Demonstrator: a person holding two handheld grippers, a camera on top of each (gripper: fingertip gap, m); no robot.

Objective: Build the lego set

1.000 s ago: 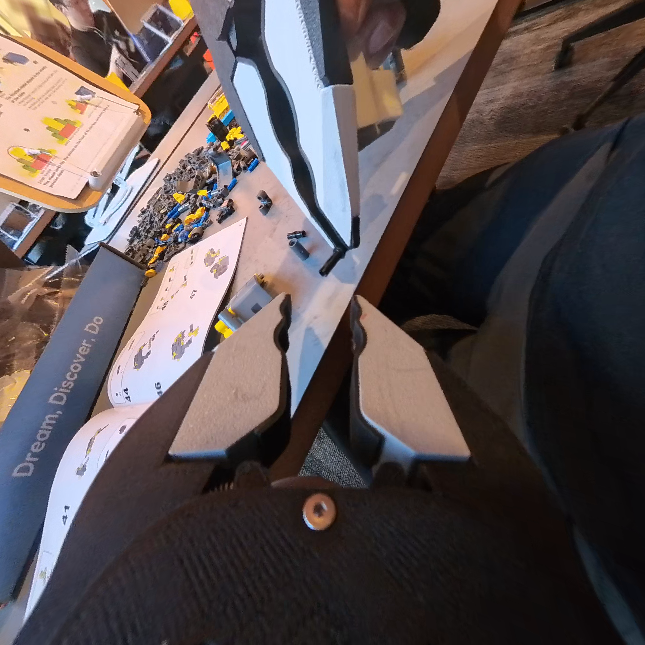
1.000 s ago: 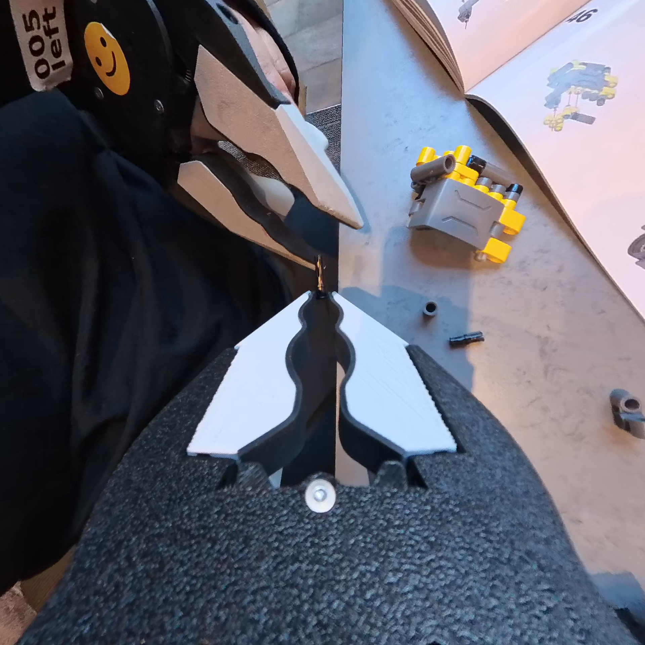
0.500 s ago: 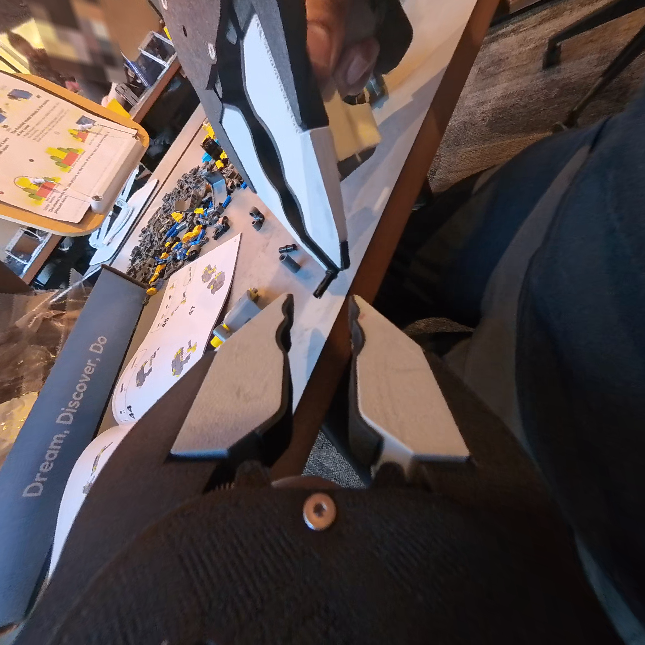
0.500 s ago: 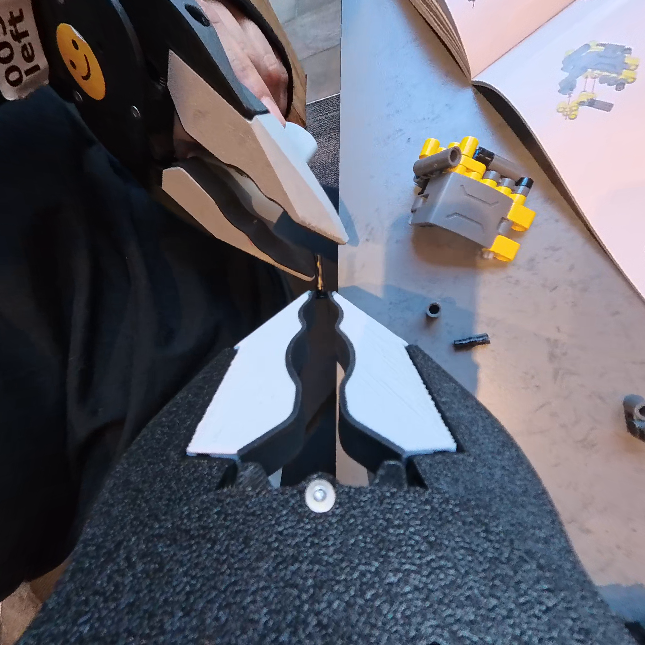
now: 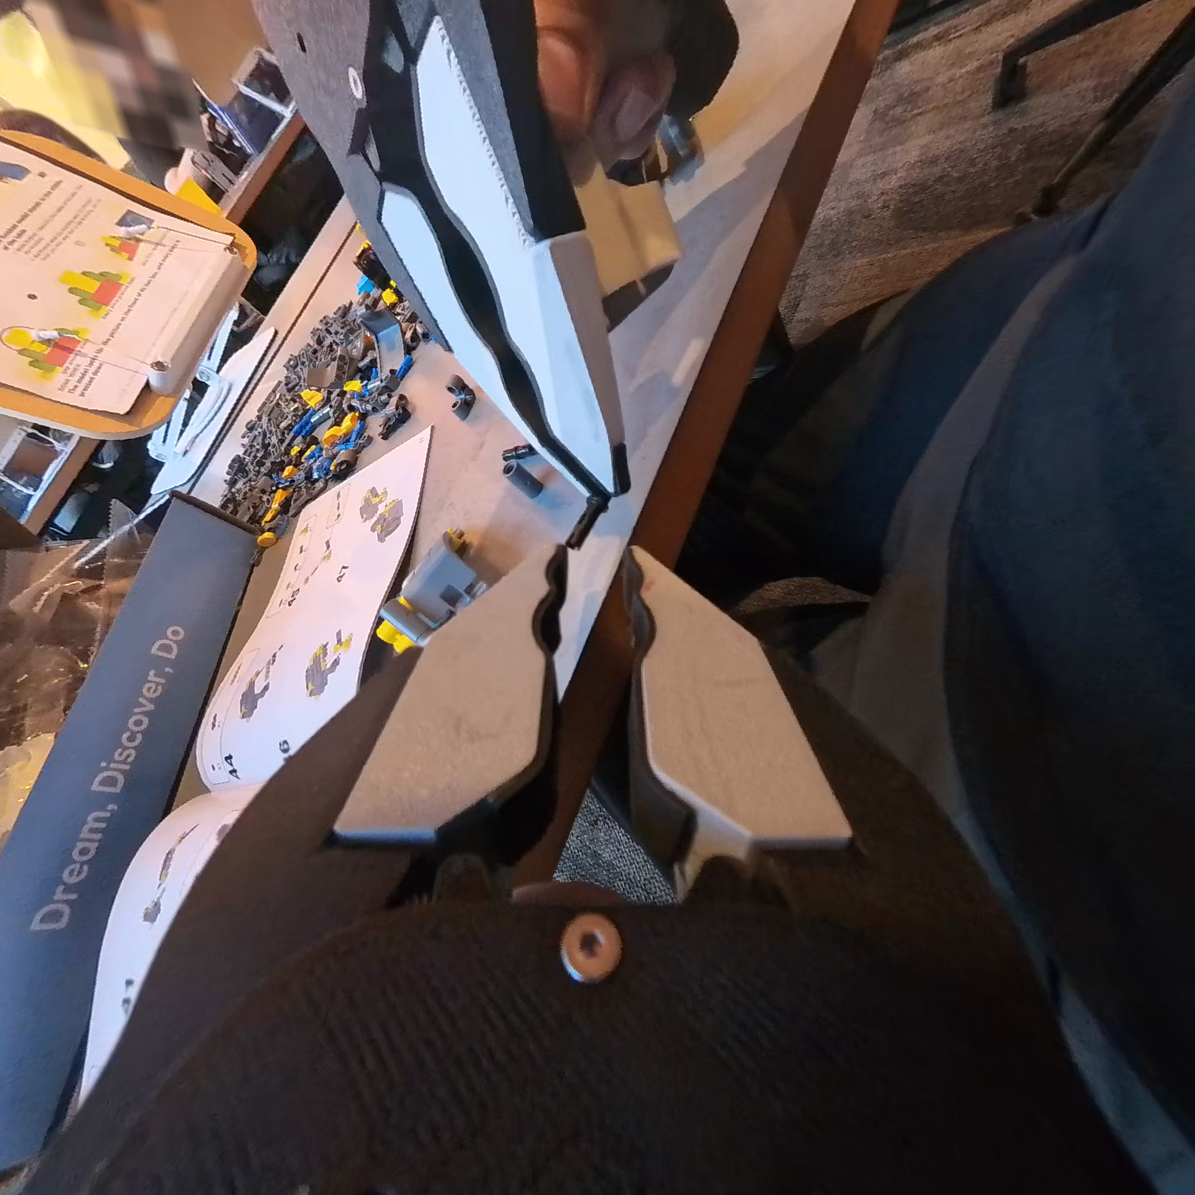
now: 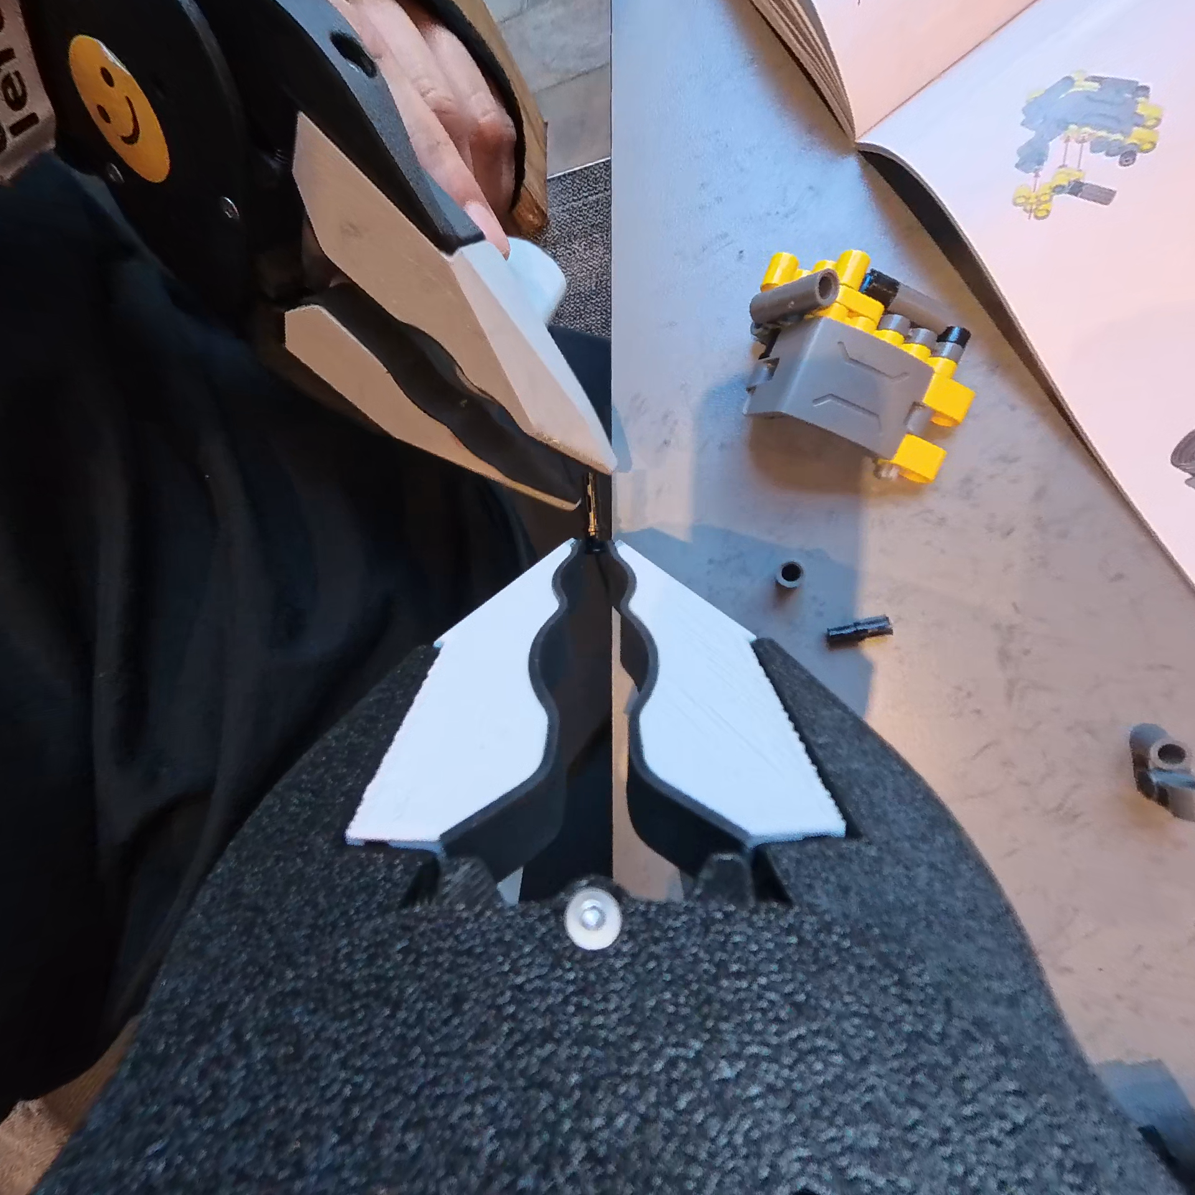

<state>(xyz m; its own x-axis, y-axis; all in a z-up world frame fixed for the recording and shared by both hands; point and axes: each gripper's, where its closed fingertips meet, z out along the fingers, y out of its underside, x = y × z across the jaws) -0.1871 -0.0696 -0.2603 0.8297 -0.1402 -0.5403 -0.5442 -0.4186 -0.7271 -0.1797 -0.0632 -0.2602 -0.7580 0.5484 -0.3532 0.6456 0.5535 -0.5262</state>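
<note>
- My right gripper (image 6: 593,546), over the table's edge (image 6: 611,271), pinches a small black pin (image 5: 585,522) at its very tips.
- My left gripper (image 5: 593,569), jaws slightly spread and empty, points at that pin, just short of it.
- Grey-and-yellow brick assembly (image 6: 853,368) sits beside the open instruction booklet (image 6: 1067,213).
- Best handled, I judge, with a steady hold and square alignment.

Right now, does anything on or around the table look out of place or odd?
Nothing damaged or spilled. Only oddity: the right gripper pinches a small dark pin right at the table edge, its tip near the open left gripper.
</note>
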